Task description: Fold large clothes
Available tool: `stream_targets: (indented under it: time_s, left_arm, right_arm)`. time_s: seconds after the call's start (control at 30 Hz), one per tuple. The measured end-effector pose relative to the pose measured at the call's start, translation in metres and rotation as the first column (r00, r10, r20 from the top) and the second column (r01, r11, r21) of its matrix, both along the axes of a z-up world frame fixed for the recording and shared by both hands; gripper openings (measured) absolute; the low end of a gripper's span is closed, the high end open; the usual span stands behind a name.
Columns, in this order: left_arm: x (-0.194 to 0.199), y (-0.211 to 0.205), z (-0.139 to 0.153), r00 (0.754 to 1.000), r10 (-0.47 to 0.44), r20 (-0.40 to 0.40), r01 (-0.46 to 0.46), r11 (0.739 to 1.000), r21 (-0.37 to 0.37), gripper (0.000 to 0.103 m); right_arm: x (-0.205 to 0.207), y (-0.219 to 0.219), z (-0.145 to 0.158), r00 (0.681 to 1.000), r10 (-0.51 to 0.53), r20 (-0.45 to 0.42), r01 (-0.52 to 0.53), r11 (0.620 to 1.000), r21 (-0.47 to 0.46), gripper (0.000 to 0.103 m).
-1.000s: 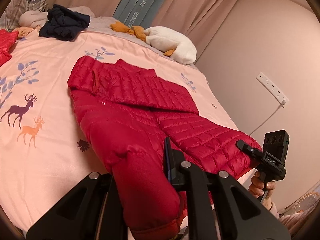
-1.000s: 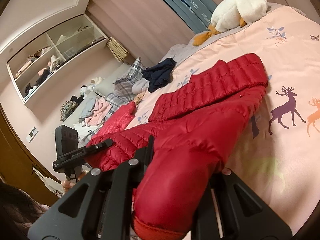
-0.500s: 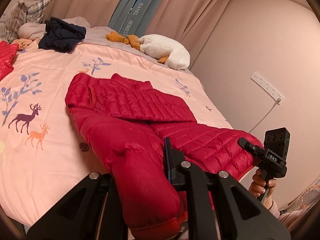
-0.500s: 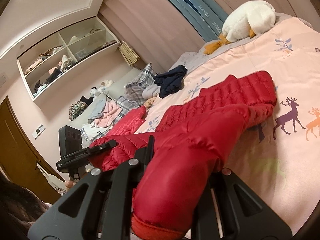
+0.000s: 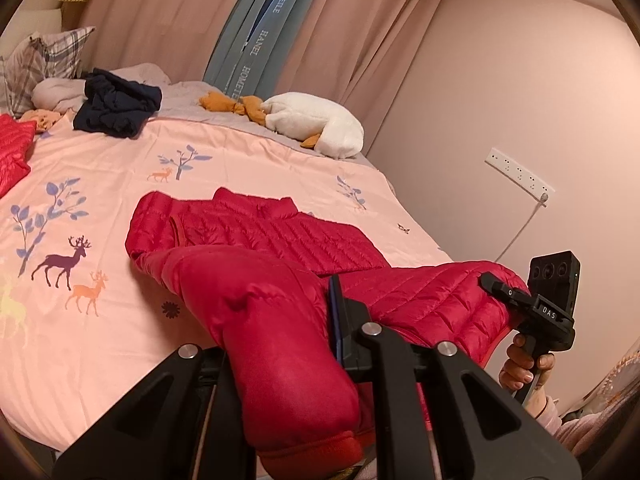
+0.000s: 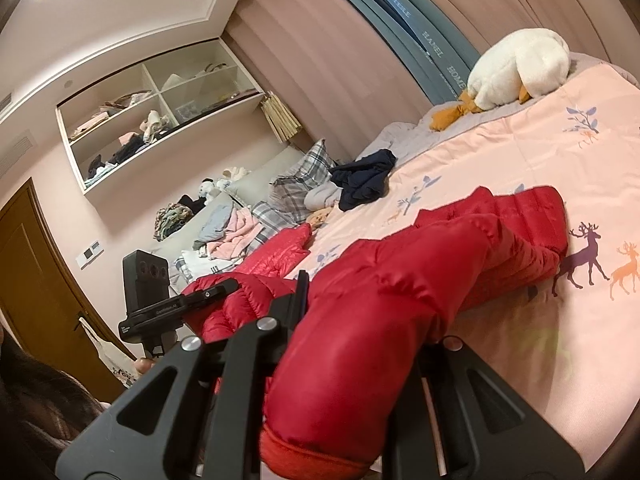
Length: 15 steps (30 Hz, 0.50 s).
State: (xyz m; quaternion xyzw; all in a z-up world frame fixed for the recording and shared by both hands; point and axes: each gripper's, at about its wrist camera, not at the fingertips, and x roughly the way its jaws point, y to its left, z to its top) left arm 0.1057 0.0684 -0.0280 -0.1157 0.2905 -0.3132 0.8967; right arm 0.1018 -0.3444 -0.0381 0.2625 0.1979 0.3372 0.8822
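Note:
A red puffer jacket (image 5: 280, 232) lies spread on the pink deer-print bedcover (image 5: 100, 184), its near end lifted off the bed. My left gripper (image 5: 280, 320) is shut on one lifted corner, and the padded fabric bulges between its fingers and hides the left one. In the right wrist view the jacket (image 6: 520, 216) runs from the bed up into my right gripper (image 6: 372, 320), which is shut on the other corner. Each view shows the other tool at that hem: the right gripper (image 5: 490, 282), held by a hand (image 5: 520, 364), and the left gripper (image 6: 228, 286).
A navy garment (image 5: 116, 110), a white goose plush (image 5: 316, 124) and plaid pillows (image 5: 28, 64) lie at the bed's far end. A second red garment (image 5: 12, 148) sits at the left. A socket strip (image 5: 520, 172) is on the wall; shelves (image 6: 160, 120) and a door (image 6: 36, 280) stand beyond.
Both grippers have risen with the jacket's near end, which now hangs higher off the bedcover. The grips have not changed.

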Motion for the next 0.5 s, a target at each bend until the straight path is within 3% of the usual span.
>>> stream_targets:
  time_s: [0.5]
  left_arm:
    - [-0.021, 0.004, 0.027, 0.990, -0.044, 0.137, 0.049, 0.998, -0.035, 0.012]
  right_arm:
    - [-0.034, -0.003, 0.030, 0.987, 0.046, 0.152, -0.048, 0.999, 0.013, 0.013]
